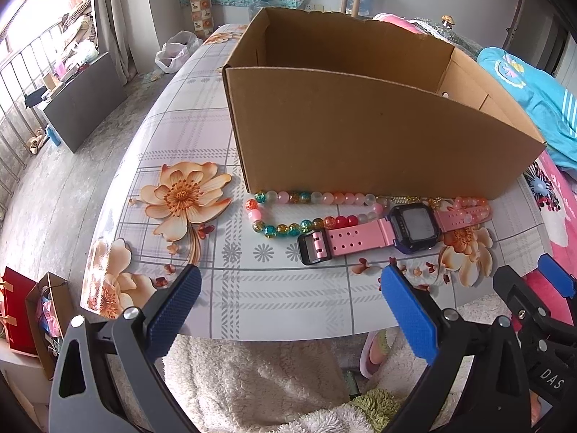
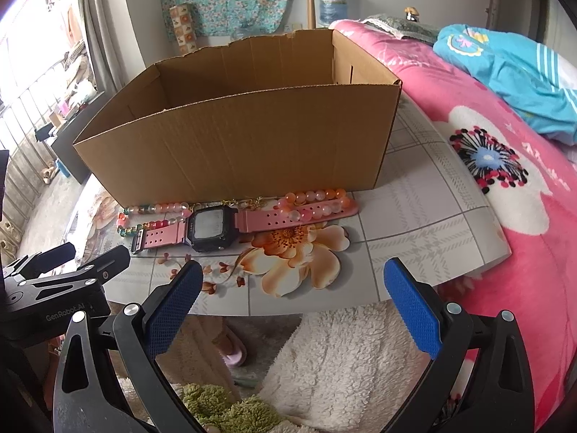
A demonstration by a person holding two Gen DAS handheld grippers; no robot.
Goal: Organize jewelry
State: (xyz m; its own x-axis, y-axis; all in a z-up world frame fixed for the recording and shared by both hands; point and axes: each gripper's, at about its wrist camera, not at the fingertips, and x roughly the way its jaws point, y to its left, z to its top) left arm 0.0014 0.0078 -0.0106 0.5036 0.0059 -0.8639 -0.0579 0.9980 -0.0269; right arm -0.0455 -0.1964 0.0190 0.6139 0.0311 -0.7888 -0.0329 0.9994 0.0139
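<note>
A pink-strapped digital watch (image 1: 389,232) lies flat on the floral table, in front of an open cardboard box (image 1: 360,137). A multicoloured bead necklace (image 1: 288,213) loops beside and under the watch. A small gold chain (image 1: 407,199) lies against the box's front wall. My left gripper (image 1: 290,281) is open and empty, over the table's near edge, short of the watch. In the right wrist view the watch (image 2: 212,229), the beads (image 2: 313,202) and the box (image 2: 245,137) show too. My right gripper (image 2: 294,278) is open and empty, near the table edge.
The table (image 1: 202,151) has a floral plaid cover and drops off on the left to the floor. A bed with a pink quilt (image 2: 505,187) and blue clothing (image 2: 512,72) lies to the right. Fluffy white fabric (image 2: 342,353) lies below the grippers.
</note>
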